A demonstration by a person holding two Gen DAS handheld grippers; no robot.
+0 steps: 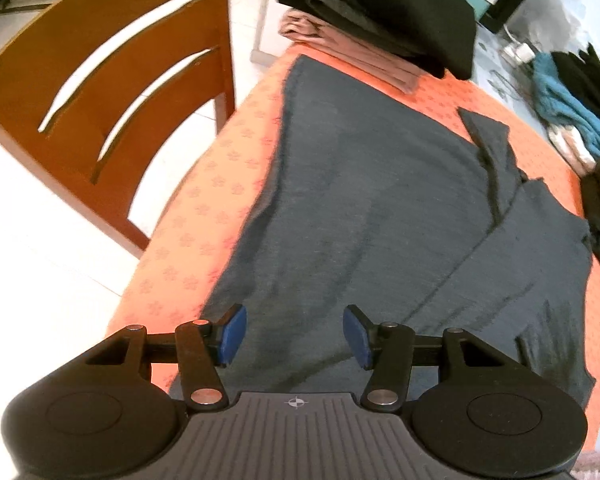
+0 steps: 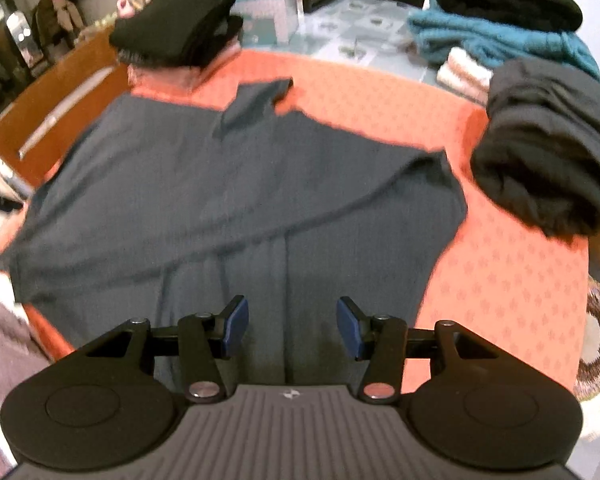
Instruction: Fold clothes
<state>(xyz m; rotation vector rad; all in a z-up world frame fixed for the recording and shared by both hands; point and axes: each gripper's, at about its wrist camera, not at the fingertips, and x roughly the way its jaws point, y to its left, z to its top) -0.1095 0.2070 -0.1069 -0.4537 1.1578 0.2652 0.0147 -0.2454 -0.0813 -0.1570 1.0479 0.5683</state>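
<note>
Grey shirt (image 1: 360, 200) lies part-folded on orange mat (image 1: 204, 208); folded stack (image 1: 380, 12) beyond it. Left gripper (image 1: 294, 334) and right gripper (image 2: 292, 326) gape empty; further folds remain.

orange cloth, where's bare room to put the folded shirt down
Bare orange cloth lies right of the grey shirt, below the black bundle; a narrow strip runs between shirt and chair. The far edge is crowded by the black stack and teal pile.

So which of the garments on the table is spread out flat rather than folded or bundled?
The dark grey top, lying open on the orange tablecloth. The black ones and the teal one sit folded or bundled around it.
</note>
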